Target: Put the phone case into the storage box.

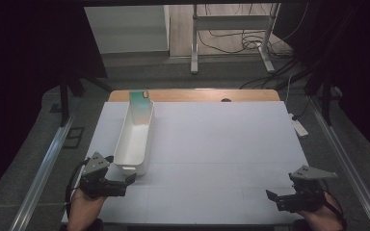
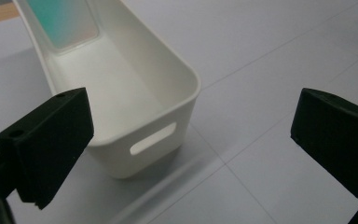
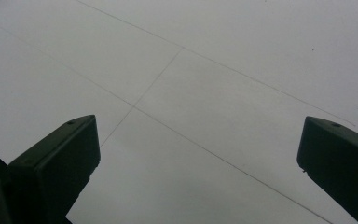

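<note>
A long white plastic bin (image 1: 136, 137) lies on the white table, running from the near left toward the far edge. A teal card (image 1: 140, 95) leans at its far end; in the left gripper view the teal card (image 2: 63, 21) stands inside the bin (image 2: 135, 93), which looks otherwise bare. My left gripper (image 1: 124, 178) sits at the bin's near end, jaws wide open and holding nothing, its left gripper view (image 2: 191, 154) facing the handle slot. My right gripper (image 1: 275, 198) rests near the front right edge, open over bare table (image 3: 200, 172).
The white table top (image 1: 221, 144) has thin seam lines. A wooden strip (image 1: 197, 95) borders its far edge. Beyond stand a metal frame (image 1: 231, 43) and floor cables; a white power strip (image 1: 299, 126) lies off the right side. Dark curtains flank both sides.
</note>
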`<state>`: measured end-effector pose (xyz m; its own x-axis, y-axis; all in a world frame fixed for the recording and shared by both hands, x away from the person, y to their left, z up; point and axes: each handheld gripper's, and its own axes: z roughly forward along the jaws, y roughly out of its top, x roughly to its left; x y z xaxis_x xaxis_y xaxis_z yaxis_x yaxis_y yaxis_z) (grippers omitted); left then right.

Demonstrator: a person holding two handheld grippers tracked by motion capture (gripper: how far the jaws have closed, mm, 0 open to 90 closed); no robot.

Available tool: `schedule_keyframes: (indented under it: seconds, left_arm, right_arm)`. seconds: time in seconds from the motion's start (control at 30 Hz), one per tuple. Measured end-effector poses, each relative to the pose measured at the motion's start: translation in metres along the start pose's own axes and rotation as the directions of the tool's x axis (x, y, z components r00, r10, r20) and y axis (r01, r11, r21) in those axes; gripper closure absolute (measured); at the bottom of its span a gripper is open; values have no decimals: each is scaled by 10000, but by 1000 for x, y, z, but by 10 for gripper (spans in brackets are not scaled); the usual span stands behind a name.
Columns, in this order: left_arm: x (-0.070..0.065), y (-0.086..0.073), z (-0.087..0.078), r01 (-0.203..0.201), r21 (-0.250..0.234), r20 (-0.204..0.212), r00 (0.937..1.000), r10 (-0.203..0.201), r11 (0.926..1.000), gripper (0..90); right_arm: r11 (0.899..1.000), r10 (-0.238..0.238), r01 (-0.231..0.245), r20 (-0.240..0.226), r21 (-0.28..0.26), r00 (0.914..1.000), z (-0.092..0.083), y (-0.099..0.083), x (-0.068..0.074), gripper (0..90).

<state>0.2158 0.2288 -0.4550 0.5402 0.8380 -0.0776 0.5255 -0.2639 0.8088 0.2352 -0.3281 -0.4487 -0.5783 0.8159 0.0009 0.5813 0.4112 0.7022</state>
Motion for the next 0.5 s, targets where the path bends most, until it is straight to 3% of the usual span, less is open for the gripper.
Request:
schedule_keyframes:
  seconds: [0.5]
  left_arm:
    - [2,-14,-12,335,239,-336,9989,-327,9992,0]
  right_arm:
    - [10000,26,-26,8,-1,10000,0,0,0,0]
